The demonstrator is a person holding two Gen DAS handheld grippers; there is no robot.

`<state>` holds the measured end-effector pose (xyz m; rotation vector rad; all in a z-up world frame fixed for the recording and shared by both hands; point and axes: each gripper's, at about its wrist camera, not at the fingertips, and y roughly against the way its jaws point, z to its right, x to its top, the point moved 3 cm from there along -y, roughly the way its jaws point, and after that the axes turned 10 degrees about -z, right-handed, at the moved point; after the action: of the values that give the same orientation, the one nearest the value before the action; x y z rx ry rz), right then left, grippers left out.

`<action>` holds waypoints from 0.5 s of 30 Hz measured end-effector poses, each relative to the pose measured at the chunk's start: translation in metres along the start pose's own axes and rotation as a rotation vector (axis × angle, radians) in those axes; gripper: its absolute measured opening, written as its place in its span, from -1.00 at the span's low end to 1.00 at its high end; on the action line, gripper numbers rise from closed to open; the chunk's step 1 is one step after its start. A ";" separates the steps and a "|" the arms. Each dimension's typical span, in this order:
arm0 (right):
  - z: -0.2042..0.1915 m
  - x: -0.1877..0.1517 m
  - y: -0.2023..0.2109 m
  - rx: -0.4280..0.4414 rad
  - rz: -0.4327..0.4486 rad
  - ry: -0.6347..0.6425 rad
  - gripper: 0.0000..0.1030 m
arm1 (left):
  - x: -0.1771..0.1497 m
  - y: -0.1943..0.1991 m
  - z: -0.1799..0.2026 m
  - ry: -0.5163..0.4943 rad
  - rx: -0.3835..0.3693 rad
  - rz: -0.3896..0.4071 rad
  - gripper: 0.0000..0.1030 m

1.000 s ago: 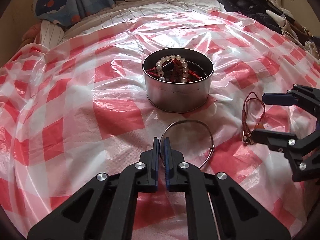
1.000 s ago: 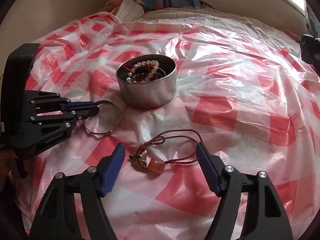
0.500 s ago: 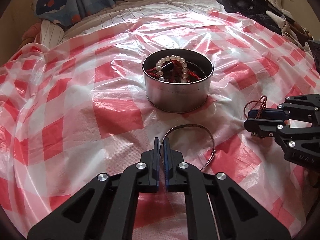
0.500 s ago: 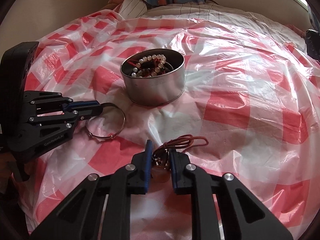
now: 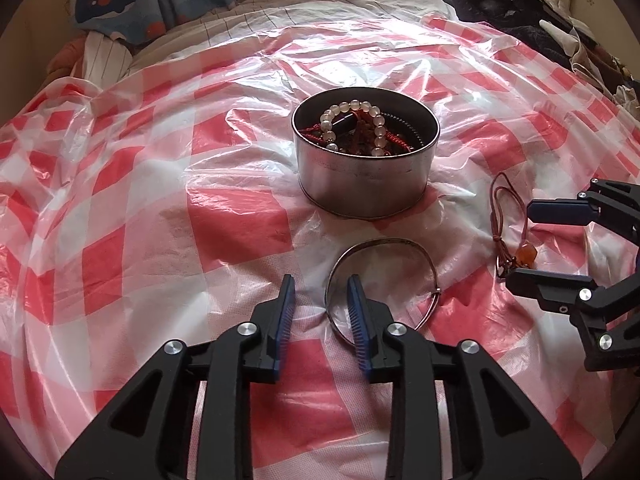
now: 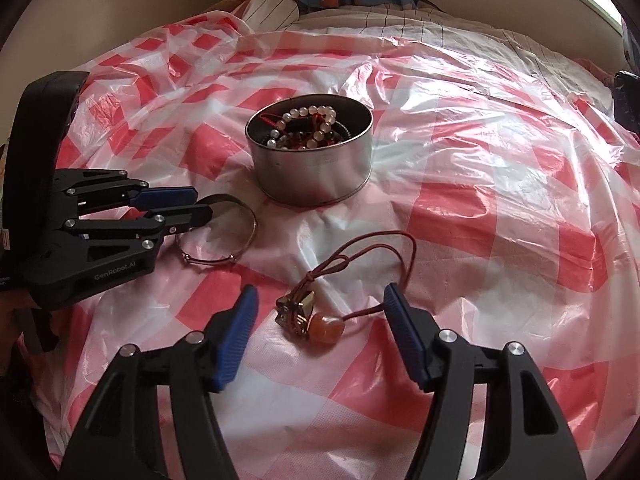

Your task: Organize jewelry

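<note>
My left gripper (image 5: 320,292) had just been opening its jaws: half a second before they were clenched on the near rim of the silver bangle (image 5: 380,280), and now they stood released, the right jaw lying inside the hoop and the left one outside it, so the rim sat loose between them. My right gripper (image 6: 320,304) had done the same; its jaws, pinched on the red cord pendant (image 6: 316,320) a moment earlier, had just been opening and now stood wide, with the amber bead and metal charm lying free between them on the plastic sheet (image 6: 500,160). Both pieces stayed on the bed, neither lifted. I judged both grasps failed or abandoned, so each piece still needed a fresh pick.

Beyond the jaws stood the round metal tin (image 5: 364,184), upright and lidless, close behind the bangle. It already held a pale bead bracelet (image 5: 352,120), red cords and darker pieces tangled together.
</note>
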<state>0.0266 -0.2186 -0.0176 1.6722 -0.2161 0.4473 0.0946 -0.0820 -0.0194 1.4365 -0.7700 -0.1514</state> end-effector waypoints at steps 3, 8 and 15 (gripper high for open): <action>0.002 0.002 0.002 0.002 0.022 -0.013 0.23 | 0.000 -0.001 0.003 -0.012 0.003 -0.001 -0.32; 0.007 0.006 -0.009 -0.053 0.011 -0.038 0.46 | 0.001 -0.003 0.006 -0.014 0.004 -0.001 -0.24; -0.001 0.003 -0.014 0.020 -0.021 -0.004 -0.64 | 0.001 0.002 0.004 -0.022 -0.028 0.004 -0.94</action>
<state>0.0348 -0.2147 -0.0292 1.6934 -0.1973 0.4317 0.0925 -0.0857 -0.0172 1.4087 -0.7856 -0.1740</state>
